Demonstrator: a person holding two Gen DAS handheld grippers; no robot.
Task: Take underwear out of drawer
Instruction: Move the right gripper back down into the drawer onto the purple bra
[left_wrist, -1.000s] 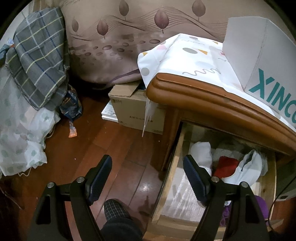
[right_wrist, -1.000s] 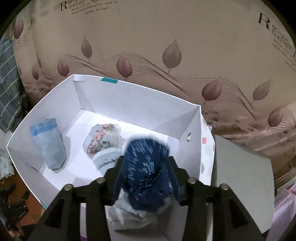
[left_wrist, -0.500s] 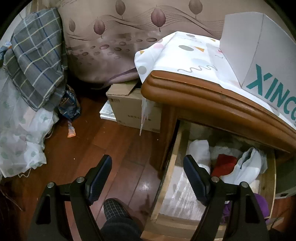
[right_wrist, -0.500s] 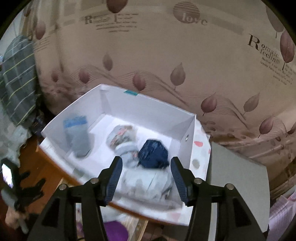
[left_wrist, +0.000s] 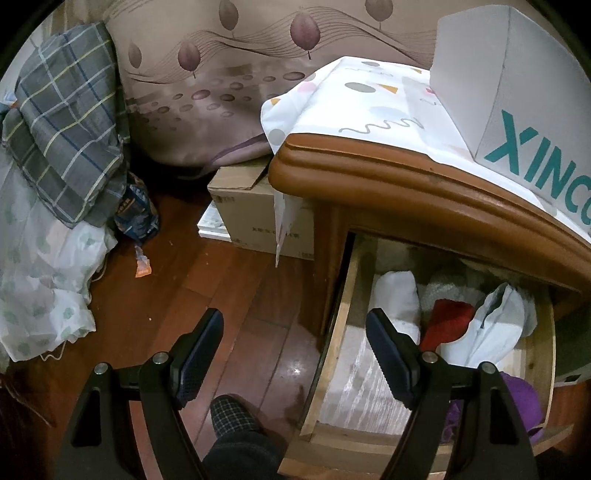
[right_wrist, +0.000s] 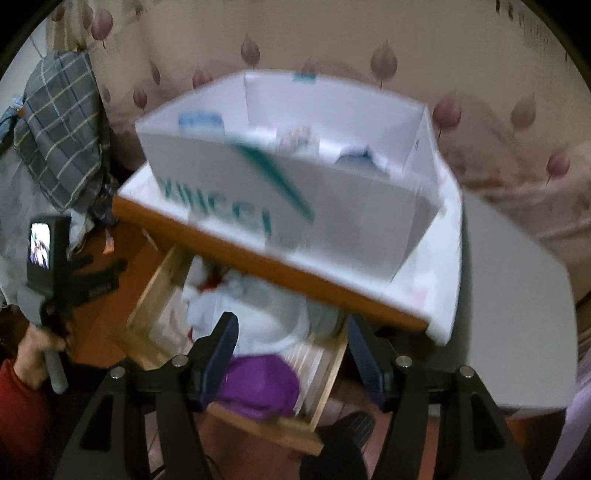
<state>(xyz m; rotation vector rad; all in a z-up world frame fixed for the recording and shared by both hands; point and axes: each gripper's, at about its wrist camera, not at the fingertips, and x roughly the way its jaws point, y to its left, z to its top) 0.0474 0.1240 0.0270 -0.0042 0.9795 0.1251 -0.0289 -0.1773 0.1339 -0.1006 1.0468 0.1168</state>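
- The right gripper (right_wrist: 291, 354) is opening its jaws at this moment, roughly half spread, and nothing is lying between the pads; it is pointing steeply down over the open drawer (right_wrist: 147, 291).
- Just beyond those jaws a purple garment (right_wrist: 258, 387) is sitting at the near end of the drawer, with pale folded pieces (right_wrist: 258, 317) heaped behind it; which of these is underwear I cannot tell, as this view is blurred.
- The left gripper (left_wrist: 295, 354) is hanging wide open and empty, one finger over the wooden floor (left_wrist: 236, 295) and the other over the drawer's left side.
- In the left view, a white roll (left_wrist: 397, 295), a red piece (left_wrist: 447, 321) and a white bag-like bundle (left_wrist: 495, 325) are crowding the far end of the drawer, under the edge of the cabinet top (left_wrist: 406, 184).
- On that top, a white box (right_wrist: 295, 206) is already holding several rolled garments, so part of the job looks done.
- Risks, as I judge them: the cabinet top is overhanging the far end of the drawer, so a reach going in deep could be knocking the gripper against its edge.
- The garments are lying tangled, so a closing pinch could be catching two pieces at once, or snagging the bag instead.
- The right hand is moving fast enough to blur its view, so the jaws could be landing off target.
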